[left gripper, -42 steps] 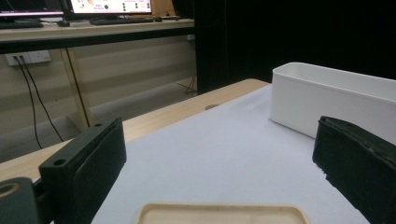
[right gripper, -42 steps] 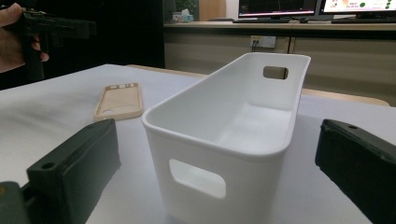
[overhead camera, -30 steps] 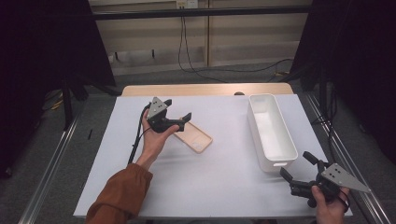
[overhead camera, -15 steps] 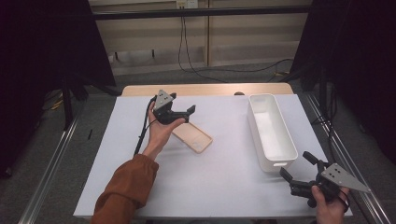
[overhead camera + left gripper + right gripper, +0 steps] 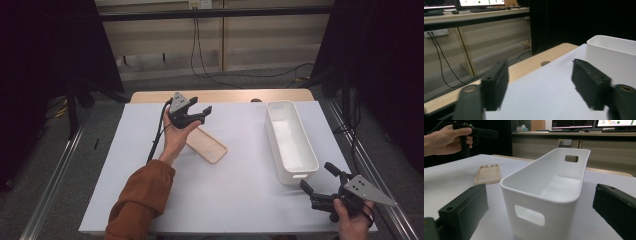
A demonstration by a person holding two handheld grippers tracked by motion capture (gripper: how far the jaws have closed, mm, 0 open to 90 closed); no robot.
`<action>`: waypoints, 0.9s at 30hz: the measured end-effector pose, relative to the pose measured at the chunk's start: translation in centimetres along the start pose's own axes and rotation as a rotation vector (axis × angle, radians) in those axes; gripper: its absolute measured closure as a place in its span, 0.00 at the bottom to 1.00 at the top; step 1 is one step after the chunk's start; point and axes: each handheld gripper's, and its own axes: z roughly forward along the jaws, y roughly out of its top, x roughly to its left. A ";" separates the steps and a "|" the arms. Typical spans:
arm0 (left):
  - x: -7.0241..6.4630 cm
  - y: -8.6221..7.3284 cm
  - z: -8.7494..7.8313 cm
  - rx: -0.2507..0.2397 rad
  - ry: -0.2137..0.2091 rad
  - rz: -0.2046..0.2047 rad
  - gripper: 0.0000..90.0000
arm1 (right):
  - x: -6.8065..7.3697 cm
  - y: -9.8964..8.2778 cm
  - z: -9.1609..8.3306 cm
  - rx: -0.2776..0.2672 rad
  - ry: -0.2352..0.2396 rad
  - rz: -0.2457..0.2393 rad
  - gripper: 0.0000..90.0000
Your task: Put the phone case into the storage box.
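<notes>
- Your left claw [image 5: 199,114] hangs above the desk [image 5: 240,200], just past the far end of the phone case [image 5: 206,145], and it holds nothing.
- Its jaws stand apart and have just been closing in; in the left gripper view only the bare white desk top lies between them.
- The phone case, tan and flat, lies on the desk with its open side up, well to the left of the white bin [image 5: 290,140]. Your left hand [image 5: 176,137] covers part of its near end in the high view.
- In the right gripper view the phone case [image 5: 487,173] lies beyond the bin's near left corner, apart from it, with your left hand up in the far left corner.
- Your right claw [image 5: 316,181] sits at the near end of the white bin, close to its short wall, low over the desk's near right corner.
- Its jaws are spread wide; in the right gripper view the bin's near end [image 5: 536,207], with its handle slot, stands between them, and neither pad touches it.
- The white bin stands upright, lengthwise away from you, to the right of the phone case.
</notes>
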 end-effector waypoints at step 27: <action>-0.2 0.0 0.7 0.106 -0.073 -0.052 1.00 | 0.0 0.0 0.0 0.001 0.003 -0.004 0.00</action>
